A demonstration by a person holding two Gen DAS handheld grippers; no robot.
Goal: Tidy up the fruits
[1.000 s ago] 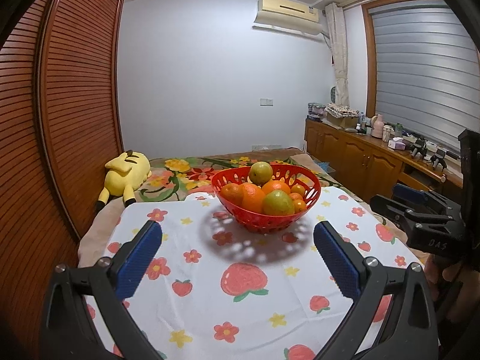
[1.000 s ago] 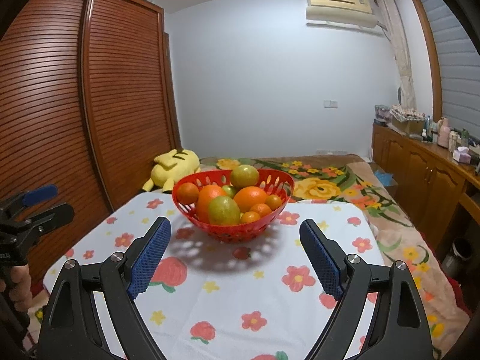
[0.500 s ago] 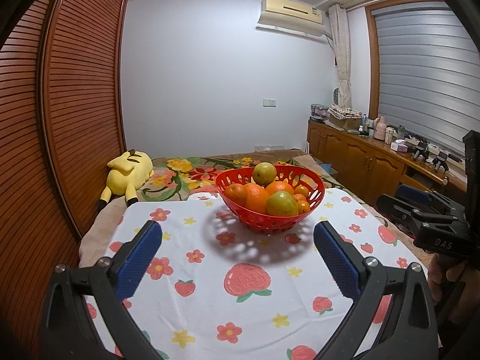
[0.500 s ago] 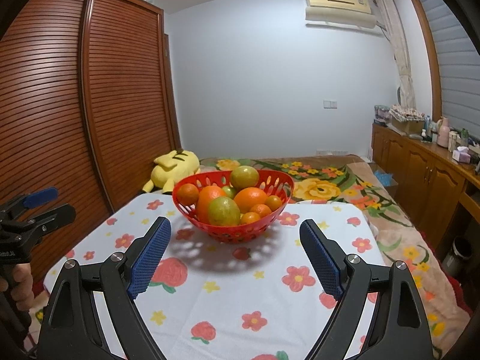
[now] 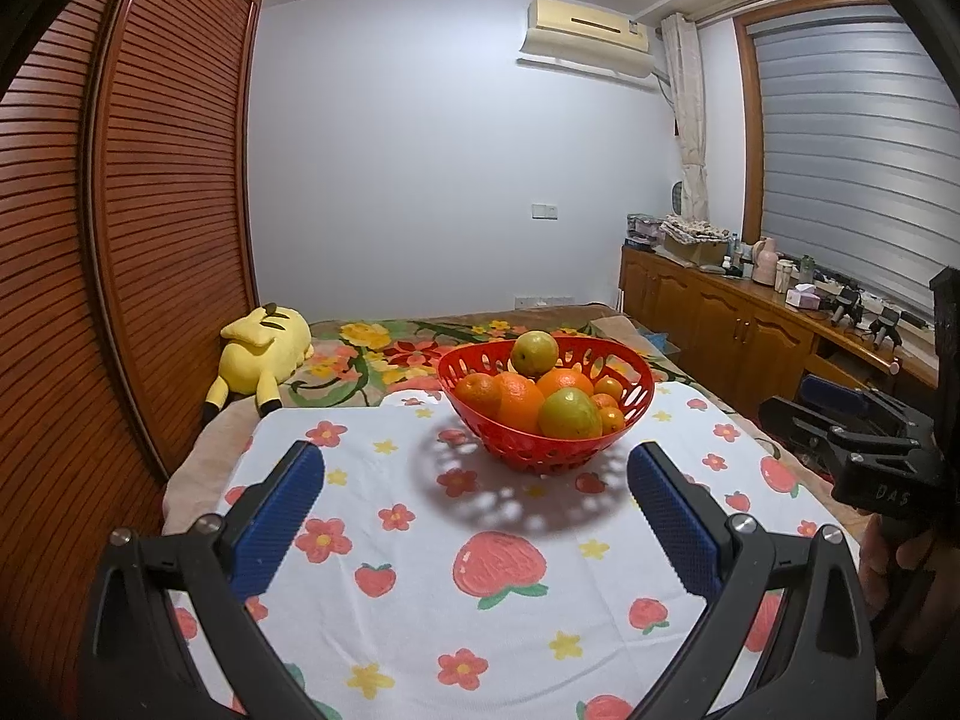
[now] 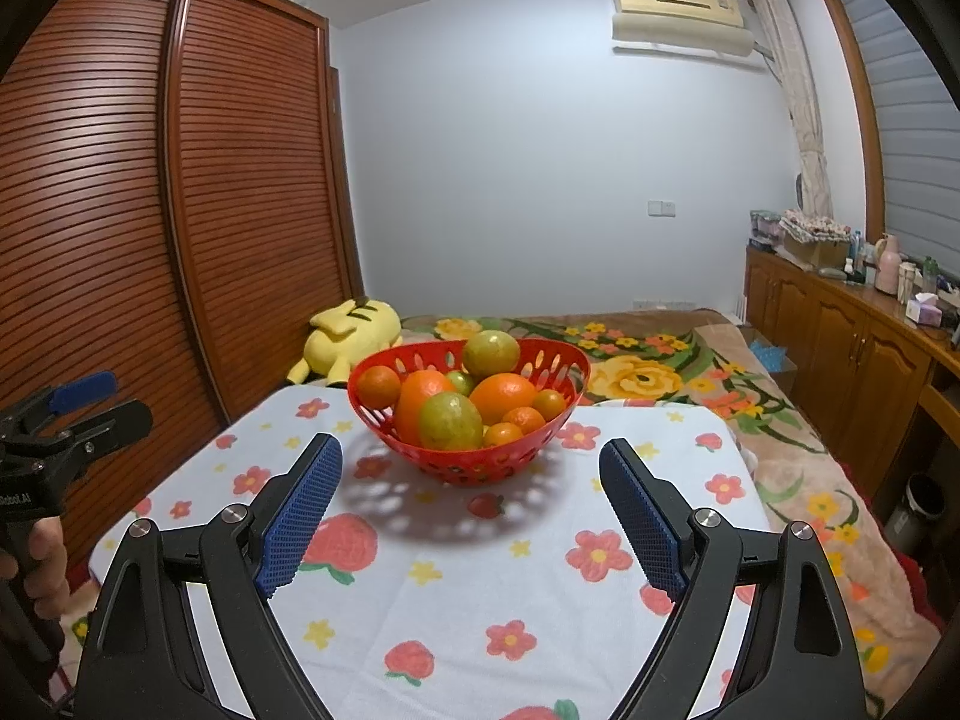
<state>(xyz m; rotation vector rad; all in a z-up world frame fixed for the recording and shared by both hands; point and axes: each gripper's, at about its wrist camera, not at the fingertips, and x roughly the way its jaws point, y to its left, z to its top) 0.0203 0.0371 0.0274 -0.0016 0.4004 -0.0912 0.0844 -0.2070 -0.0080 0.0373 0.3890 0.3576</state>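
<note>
At the far left of the right wrist view, a hand (image 6: 36, 546) grips the handle of the left gripper (image 6: 84, 402), seen side-on there. In its own camera its blue pads stand wide apart over the flowered tablecloth (image 5: 420, 540) with nothing between them. Left of centre, against the louvred wardrobe (image 6: 180, 210), a yellow plush toy (image 6: 351, 339) lies on the bedspread (image 6: 648, 372). At centre frame the red basket (image 6: 468, 462) sits on the cloth, heaped with fruit: oranges (image 6: 501, 396), a few small tangerines (image 6: 522, 420) and green-yellow fruits (image 6: 450, 420), one perched on top (image 6: 491, 353). The right gripper (image 6: 471, 504) spreads wide in the lower frame, short of the basket, holding nothing. At right runs a wooden cabinet (image 6: 840, 330) carrying bottles, below an air conditioner (image 6: 678, 12) in the upper right.
</note>
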